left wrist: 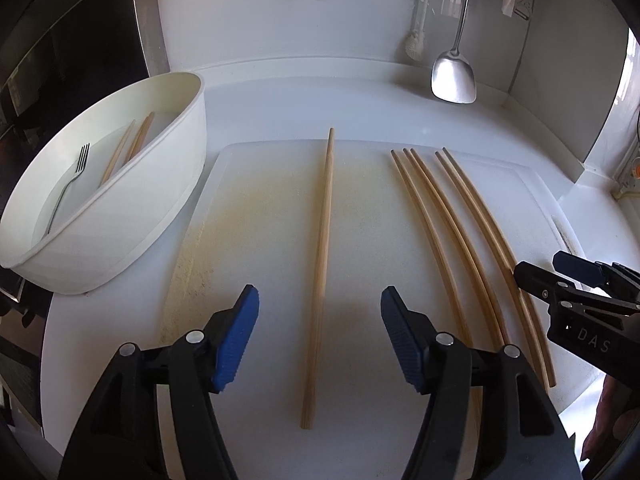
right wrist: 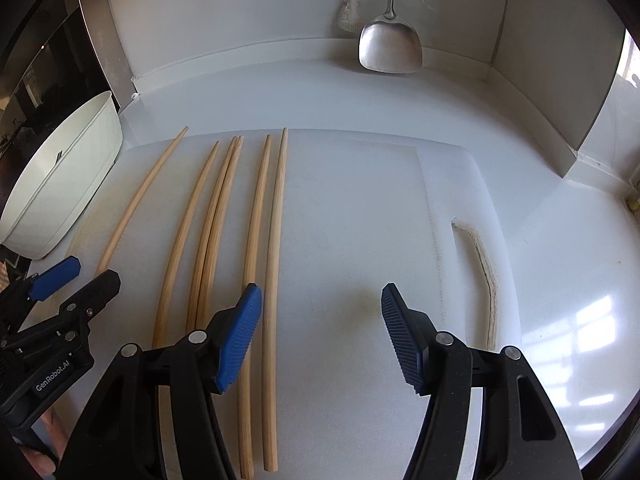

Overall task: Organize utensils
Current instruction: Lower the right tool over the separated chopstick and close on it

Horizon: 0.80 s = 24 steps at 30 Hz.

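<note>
Several wooden chopsticks lie on a white cutting board (left wrist: 260, 208). A single chopstick (left wrist: 322, 264) lies between the fingers of my open left gripper (left wrist: 320, 320). A group of several chopsticks (left wrist: 460, 240) lies to its right, also in the right wrist view (right wrist: 224, 240). My right gripper (right wrist: 322, 320) is open and empty over bare board (right wrist: 360, 220), just right of the group. A white oval bin (left wrist: 120, 208) at left holds a fork (left wrist: 68, 188) and two chopsticks (left wrist: 128, 148). The right gripper (left wrist: 560, 276) shows in the left wrist view, the left gripper (right wrist: 76, 276) in the right wrist view.
A metal spatula (left wrist: 454, 80) and a white brush (left wrist: 416, 44) hang against the back wall. A dark appliance (left wrist: 60, 60) stands left of the bin. The bin (right wrist: 60, 184) also shows in the right wrist view. The white counter (right wrist: 560, 280) extends right of the board.
</note>
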### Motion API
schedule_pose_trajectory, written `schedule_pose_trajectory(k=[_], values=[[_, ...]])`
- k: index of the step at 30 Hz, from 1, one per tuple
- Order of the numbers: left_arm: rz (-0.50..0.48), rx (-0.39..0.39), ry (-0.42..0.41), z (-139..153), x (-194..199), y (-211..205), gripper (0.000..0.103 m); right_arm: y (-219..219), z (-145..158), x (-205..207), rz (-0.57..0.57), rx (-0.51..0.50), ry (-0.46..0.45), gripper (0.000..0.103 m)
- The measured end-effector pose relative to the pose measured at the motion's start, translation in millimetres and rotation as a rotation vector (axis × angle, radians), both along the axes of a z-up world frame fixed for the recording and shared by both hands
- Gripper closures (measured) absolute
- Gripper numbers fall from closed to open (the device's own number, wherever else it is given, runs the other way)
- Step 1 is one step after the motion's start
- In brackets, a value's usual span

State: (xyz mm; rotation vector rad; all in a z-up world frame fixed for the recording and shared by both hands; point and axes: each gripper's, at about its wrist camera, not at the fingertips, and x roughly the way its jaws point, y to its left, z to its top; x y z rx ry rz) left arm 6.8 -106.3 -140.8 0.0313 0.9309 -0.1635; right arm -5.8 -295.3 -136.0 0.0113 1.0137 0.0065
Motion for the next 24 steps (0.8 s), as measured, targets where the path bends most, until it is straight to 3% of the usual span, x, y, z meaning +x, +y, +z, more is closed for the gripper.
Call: schedule_pose_trajectory(k=[5, 10, 14, 24], values=[[-0.017, 0.046, 0.001, -2, 12, -7, 0.037, 6, -2, 5, 0.011, -0.047, -0.016, 0.043], [-0.020, 0.051, -0.006, -2, 22, -9, 0.035, 8, -3, 9, 0.009, -0.080, -0.052, 0.044], [-0.026, 0.049, -0.007, -2, 28, -11, 0.033, 4, -3, 12, 0.002, -0.089, -0.065, 0.053], [-0.041, 0.029, -0.006, -2, 44, -17, 0.032, 4, -5, 20, -0.009, -0.086, -0.087, 0.056]])
